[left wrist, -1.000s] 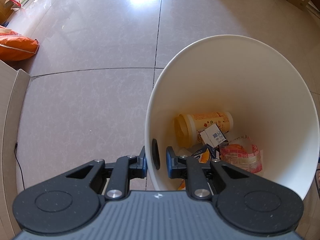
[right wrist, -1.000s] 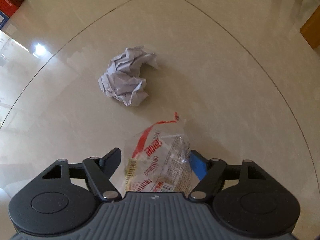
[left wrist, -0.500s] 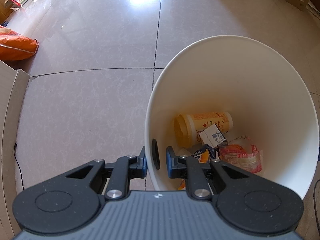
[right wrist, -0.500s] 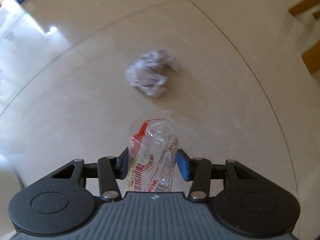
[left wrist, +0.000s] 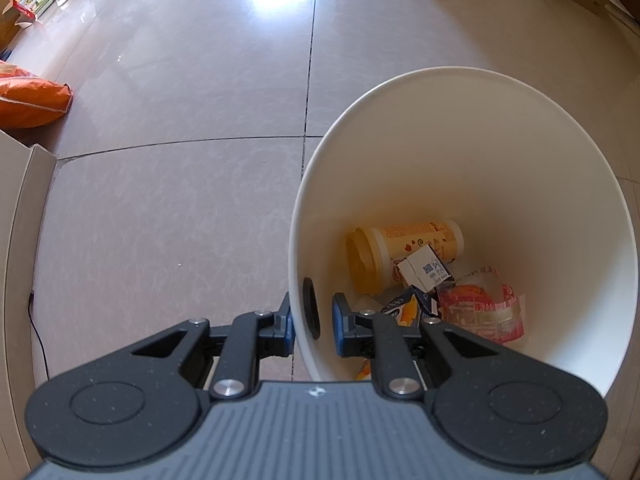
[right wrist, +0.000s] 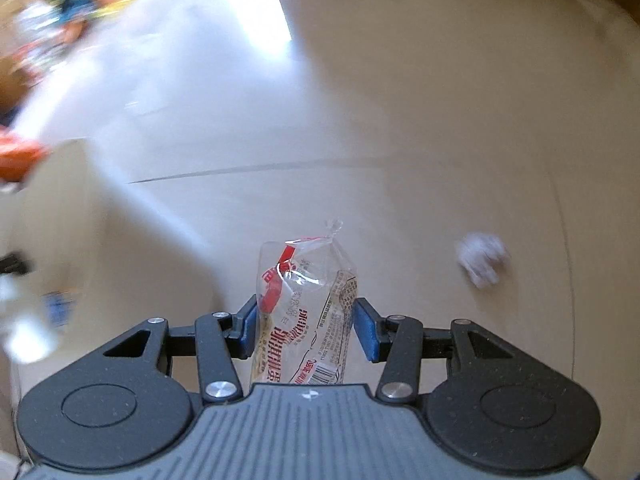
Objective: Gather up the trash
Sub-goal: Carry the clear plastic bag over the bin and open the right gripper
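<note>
1. Left gripper (left wrist: 313,322): its blue pads are pinched on the near wall of the white bin (left wrist: 500,152), one pad outside, one inside. Pointing steeply down.
2. The bin stands on the tiled floor (left wrist: 180,200), mouth open to the camera.
3. Inside the bin, at the bottom: a yellow cup (left wrist: 404,252) lying on its side, a small white carton (left wrist: 424,270) against it, a blue-and-orange carton (left wrist: 408,308) nearer the gripper, and a red-printed clear wrapper (left wrist: 484,312) to the right.
4. Left of the bin, well apart: an orange bag (left wrist: 28,100) on the floor and a pale board edge (left wrist: 24,208) along the frame's side.
5. Right gripper (right wrist: 305,326): clamped on a clear plastic wrapper (right wrist: 308,296) with red print and a barcode; both blue pads press its sides and it stands up between them, clear of the floor.
6. Beyond it, to the right, a crumpled paper ball (right wrist: 482,258) lies on the floor, well apart from the wrapper.
7. The rest of the right view is motion-blurred; the objects along its left edge cannot be told.
</note>
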Demonstrator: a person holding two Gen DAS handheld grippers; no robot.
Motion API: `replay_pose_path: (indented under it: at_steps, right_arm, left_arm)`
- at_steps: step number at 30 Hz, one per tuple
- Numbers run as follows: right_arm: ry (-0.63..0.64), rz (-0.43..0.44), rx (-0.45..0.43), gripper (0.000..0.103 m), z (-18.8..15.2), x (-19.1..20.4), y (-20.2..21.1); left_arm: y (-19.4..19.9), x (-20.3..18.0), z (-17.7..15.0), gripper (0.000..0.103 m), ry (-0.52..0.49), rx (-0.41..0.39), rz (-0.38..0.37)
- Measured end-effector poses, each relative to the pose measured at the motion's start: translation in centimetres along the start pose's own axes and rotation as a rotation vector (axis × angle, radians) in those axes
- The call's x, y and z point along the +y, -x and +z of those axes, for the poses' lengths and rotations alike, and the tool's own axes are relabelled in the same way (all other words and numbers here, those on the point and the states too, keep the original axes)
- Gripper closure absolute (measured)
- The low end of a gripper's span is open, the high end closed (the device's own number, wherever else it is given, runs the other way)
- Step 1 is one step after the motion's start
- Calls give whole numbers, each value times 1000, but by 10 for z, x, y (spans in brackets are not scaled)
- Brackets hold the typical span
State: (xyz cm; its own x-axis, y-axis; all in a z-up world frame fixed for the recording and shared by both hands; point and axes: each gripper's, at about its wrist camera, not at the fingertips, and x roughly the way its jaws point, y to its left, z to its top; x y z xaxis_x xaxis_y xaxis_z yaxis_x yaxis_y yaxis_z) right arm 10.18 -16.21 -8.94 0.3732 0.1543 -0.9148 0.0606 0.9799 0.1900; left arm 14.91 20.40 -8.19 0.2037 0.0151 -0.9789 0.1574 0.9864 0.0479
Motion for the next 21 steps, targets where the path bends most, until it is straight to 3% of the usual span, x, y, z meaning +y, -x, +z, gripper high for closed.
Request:
replay_pose_path:
  at_steps: [8,15,17,19,21]
  right_arm:
    - [299,132,-94,49,39,108,48]
    - [445,150,-110,47,63,172,27]
    - [477,156,-100,38,58,191,24]
    - [495,128,-130,12,56,197,26]
    - [520,116,-172,9,55,200,25]
  left_arm:
    - [4,1,1,87,-10,-5,-13]
    - [4,4,-1,87,-14,-9,-20]
    - [3,5,0,87,-10,-4,-20]
    - [3,5,0,88,-10,-4,-22]
    - [4,5,0,87,-10,-6,-27]
